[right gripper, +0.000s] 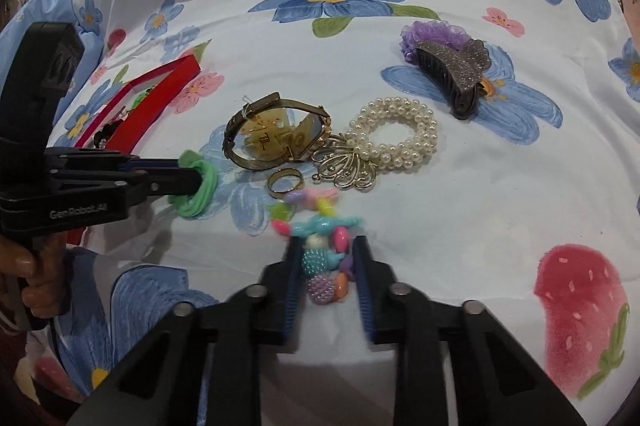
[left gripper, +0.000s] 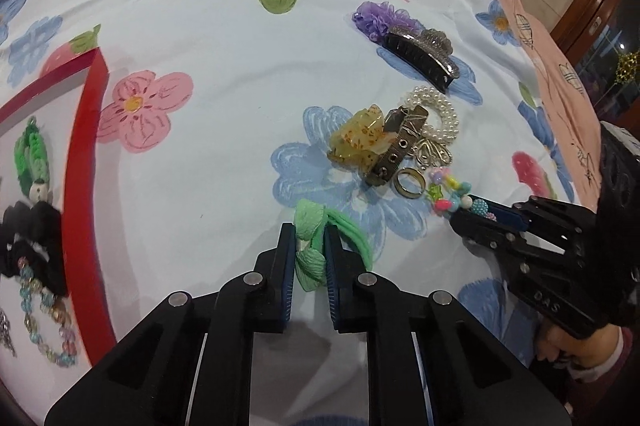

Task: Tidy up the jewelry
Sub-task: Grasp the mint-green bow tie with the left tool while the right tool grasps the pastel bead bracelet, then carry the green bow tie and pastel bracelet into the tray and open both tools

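While the left tongs (left gripper: 307, 246) pinch a green hair tie (left gripper: 316, 250) just above the flowered cloth (left gripper: 224, 146), the right tongs (right gripper: 326, 266) grip a colourful bead bracelet (right gripper: 324, 258) beside a gold ring (right gripper: 285, 182). Near it lie a watch (right gripper: 276, 134), a pearl bracelet (right gripper: 396, 138) and a glitter hair claw (right gripper: 452, 74). A red tray (left gripper: 86, 162) at the left holds other pieces.

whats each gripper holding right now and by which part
Left gripper pinches the green hair tie at its knotted bow. Right gripper clamps the colourful bead bracelet across its bunched near beads.
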